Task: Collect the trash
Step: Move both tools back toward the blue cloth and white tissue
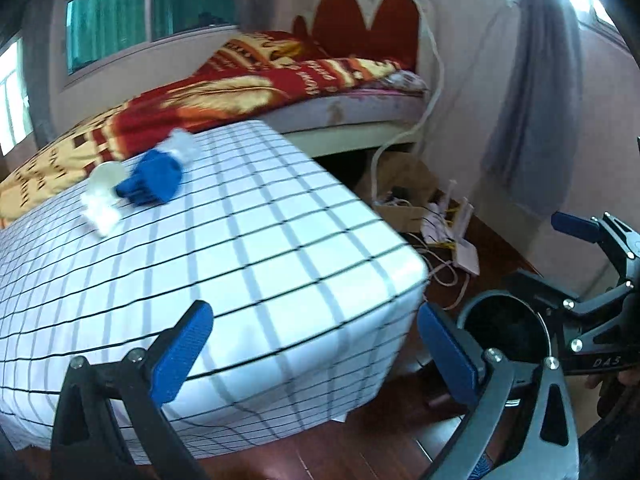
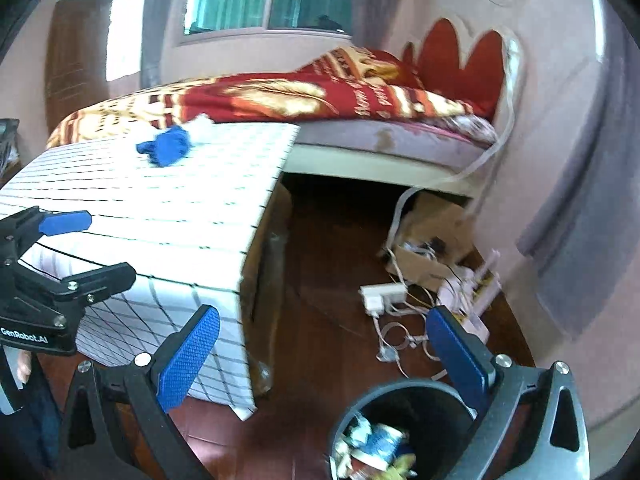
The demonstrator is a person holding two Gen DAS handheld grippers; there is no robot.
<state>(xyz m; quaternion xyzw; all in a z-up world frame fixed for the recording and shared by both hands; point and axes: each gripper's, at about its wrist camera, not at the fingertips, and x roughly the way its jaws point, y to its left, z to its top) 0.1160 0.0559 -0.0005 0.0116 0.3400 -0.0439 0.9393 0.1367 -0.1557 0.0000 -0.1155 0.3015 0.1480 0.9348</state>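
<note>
A crumpled blue item (image 1: 154, 182) lies on the checked tablecloth (image 1: 248, 248) with pale clear plastic pieces (image 1: 102, 196) beside it; the right wrist view shows the same blue item (image 2: 166, 146) far back on the table. A black trash bin (image 2: 404, 428) on the floor holds several wrappers. My left gripper (image 1: 316, 352) is open and empty over the table's near corner. My right gripper (image 2: 324, 356) is open and empty, just above the bin. The right gripper (image 1: 592, 276) also appears in the left wrist view beside the bin (image 1: 508, 332).
A bed with a red and yellow blanket (image 1: 248, 88) stands behind the table. A cardboard box (image 2: 432, 240), a power strip (image 2: 380, 294), cables and a white router (image 2: 476, 284) clutter the wooden floor by the wall. A grey curtain (image 1: 532, 92) hangs at the right.
</note>
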